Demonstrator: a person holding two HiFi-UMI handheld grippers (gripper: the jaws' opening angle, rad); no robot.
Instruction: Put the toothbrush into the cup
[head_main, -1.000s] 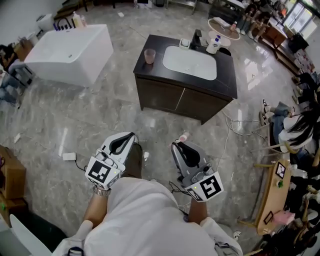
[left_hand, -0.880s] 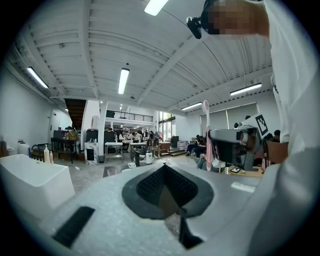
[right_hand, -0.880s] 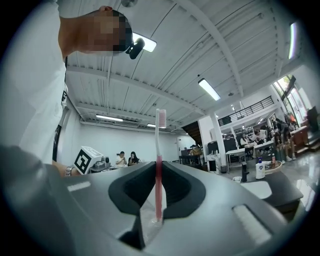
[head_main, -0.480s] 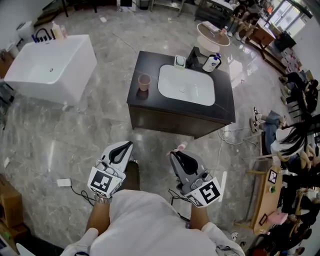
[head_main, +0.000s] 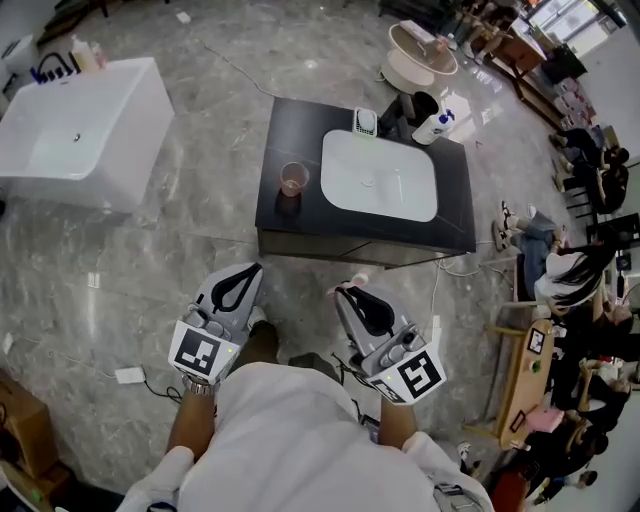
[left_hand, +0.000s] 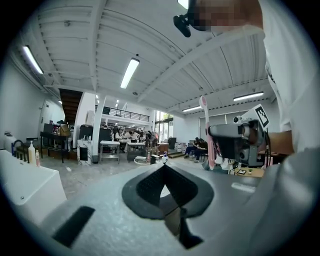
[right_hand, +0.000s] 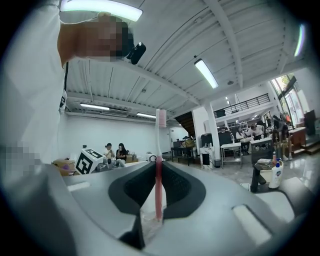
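Note:
A pink toothbrush (right_hand: 159, 165) stands upright between the jaws of my right gripper (head_main: 346, 293), which is shut on it; its head (head_main: 361, 278) pokes out past the gripper tip in the head view. My left gripper (head_main: 247, 272) is shut with nothing in it. Both are held near my body, well short of the vanity. A clear pinkish cup (head_main: 293, 179) stands on the dark vanity counter (head_main: 285, 130), left of the white basin (head_main: 379, 177). From the left gripper view the toothbrush (left_hand: 204, 130) shows beside the right gripper.
A soap dish (head_main: 365, 121) and a white pump bottle (head_main: 436, 127) sit at the basin's back edge. A white bathtub (head_main: 75, 135) stands to the left. Cables lie on the marble floor (head_main: 130, 375). People and tables (head_main: 525, 365) are at the right.
The view has moved nearer to the vanity, which now sits closer to the centre. Both grippers keep the same pose by my body, the right one holding the toothbrush.

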